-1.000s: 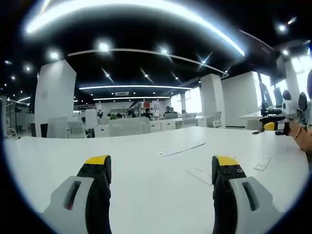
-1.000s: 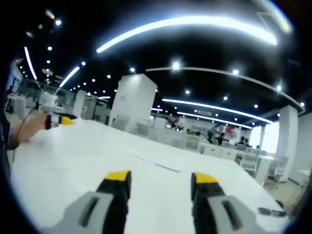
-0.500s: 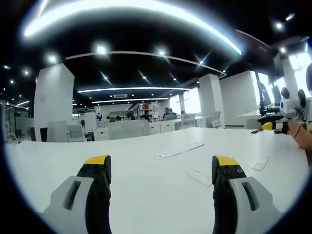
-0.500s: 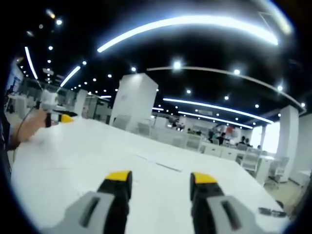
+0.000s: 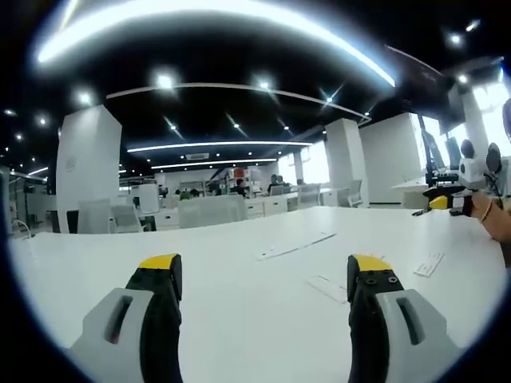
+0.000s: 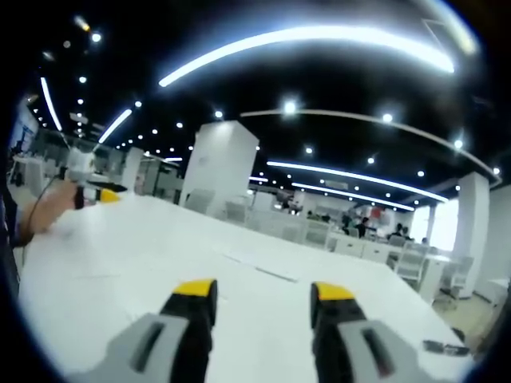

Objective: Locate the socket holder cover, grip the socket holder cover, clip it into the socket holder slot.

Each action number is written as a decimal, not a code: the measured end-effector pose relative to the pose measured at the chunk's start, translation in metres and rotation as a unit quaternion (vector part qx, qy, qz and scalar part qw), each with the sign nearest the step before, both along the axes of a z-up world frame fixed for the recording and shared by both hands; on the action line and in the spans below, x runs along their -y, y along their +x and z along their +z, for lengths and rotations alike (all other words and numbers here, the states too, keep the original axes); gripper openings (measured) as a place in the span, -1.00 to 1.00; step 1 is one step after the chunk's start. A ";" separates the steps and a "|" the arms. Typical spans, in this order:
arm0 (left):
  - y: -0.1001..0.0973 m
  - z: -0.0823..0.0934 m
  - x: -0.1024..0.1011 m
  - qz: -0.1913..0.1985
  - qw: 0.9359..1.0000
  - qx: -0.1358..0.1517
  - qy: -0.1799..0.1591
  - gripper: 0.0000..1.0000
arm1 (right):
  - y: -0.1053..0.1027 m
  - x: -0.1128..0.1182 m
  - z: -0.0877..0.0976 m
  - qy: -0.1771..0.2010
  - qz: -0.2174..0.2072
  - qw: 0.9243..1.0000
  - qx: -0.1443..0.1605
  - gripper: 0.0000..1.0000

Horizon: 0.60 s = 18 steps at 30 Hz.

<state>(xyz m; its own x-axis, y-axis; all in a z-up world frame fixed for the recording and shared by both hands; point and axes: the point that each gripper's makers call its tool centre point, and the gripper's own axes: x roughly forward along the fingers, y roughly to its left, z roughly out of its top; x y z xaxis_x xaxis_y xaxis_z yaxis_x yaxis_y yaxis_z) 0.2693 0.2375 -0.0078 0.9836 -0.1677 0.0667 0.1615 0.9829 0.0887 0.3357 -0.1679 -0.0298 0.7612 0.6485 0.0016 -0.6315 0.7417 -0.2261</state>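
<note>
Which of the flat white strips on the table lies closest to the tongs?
The short strip just left of the left tongs' right jaw; the long strip lies farther back, another short piece off right.

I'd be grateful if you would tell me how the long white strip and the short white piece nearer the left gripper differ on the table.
The long white strip is longer and narrower; the short white piece is stubbier. The strip lies farther from the left gripper; the short piece lies close by its right jaw. They point different ways, so they are not parallel. Both are flat, white and untouched on the white table.
</note>
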 end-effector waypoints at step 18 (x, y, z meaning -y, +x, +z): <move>-0.005 0.002 0.004 -0.020 0.999 -0.003 -0.033 0.68 | 0.004 0.006 0.002 -0.006 -0.012 1.000 0.008 -0.01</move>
